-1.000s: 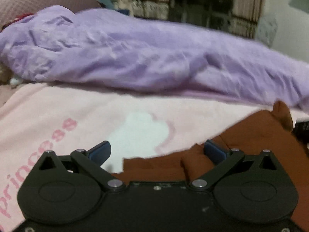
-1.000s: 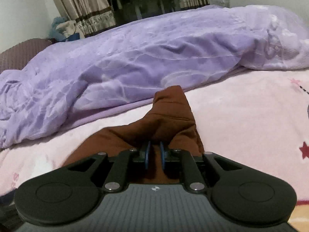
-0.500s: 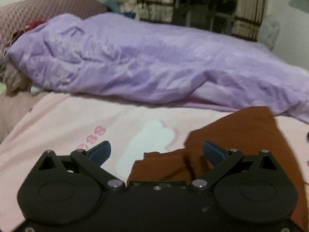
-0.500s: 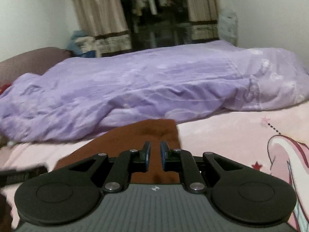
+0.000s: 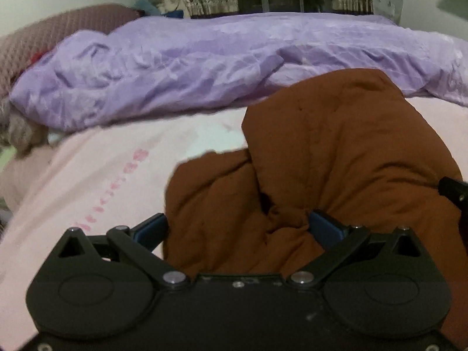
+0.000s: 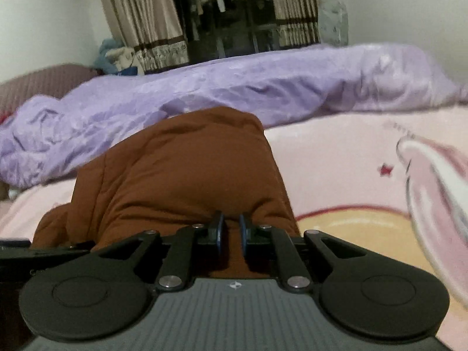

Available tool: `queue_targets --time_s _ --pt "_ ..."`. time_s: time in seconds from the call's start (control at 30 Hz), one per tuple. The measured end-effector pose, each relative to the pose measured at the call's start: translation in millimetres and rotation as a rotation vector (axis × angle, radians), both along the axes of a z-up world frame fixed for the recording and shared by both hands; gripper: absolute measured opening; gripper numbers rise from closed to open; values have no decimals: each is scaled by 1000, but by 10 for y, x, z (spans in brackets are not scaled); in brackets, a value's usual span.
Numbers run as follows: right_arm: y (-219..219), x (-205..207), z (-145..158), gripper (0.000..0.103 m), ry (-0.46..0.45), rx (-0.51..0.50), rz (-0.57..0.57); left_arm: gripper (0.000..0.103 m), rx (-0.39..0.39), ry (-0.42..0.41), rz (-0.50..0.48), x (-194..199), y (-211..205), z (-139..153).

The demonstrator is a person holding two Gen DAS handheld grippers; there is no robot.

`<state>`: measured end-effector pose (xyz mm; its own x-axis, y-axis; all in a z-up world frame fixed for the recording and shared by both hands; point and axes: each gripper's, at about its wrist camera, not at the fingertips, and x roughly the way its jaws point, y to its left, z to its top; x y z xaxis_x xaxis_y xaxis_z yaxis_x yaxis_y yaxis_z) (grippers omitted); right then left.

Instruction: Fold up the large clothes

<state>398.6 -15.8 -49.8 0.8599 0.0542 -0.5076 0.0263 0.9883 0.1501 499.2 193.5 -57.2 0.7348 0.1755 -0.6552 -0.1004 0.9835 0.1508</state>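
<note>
No legible text anywhere.

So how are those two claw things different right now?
The left gripper has its jaws spread wide, with bunched brown garment between them; the right gripper is pinched nearly shut on that cloth. The left body looks black, the right ribbed grey. Both have blue fingertips.

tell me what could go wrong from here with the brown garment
1. Only the right gripper pinches the brown garment; the left gripper has its jaws wide open around a bunched part, so the lifted cloth may sag unevenly or slip.
2. The garment is already crumpled low down, so wrinkles could be folded in.
3. It hangs close to the purple duvet and might drag against it.
</note>
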Motion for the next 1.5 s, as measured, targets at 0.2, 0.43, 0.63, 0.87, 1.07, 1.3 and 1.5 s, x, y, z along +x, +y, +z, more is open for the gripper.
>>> queue_targets --time_s 0.2,0.43,0.63,0.87,1.07,1.3,1.5 --pt "-164 -208 341 17 28 95 48 103 10 -35 2 -289 -43 379" --pt "-137 -510 351 25 55 69 79 103 -28 -44 -41 -658 -133 437" --pt "-185 -325 -3 23 133 99 70 103 -59 45 -46 -481 -135 -89" --pt "-200 -621 339 25 138 104 109 103 14 -14 -60 -837 -257 361" --pt "-142 -723 375 34 156 63 141 103 12 18 -61 -849 -257 218" --pt "-127 -548 23 33 195 42 109 103 43 65 -45 -753 -332 -54" --pt "-259 -845 326 33 157 67 133 103 22 -7 -28 -1160 -334 294"
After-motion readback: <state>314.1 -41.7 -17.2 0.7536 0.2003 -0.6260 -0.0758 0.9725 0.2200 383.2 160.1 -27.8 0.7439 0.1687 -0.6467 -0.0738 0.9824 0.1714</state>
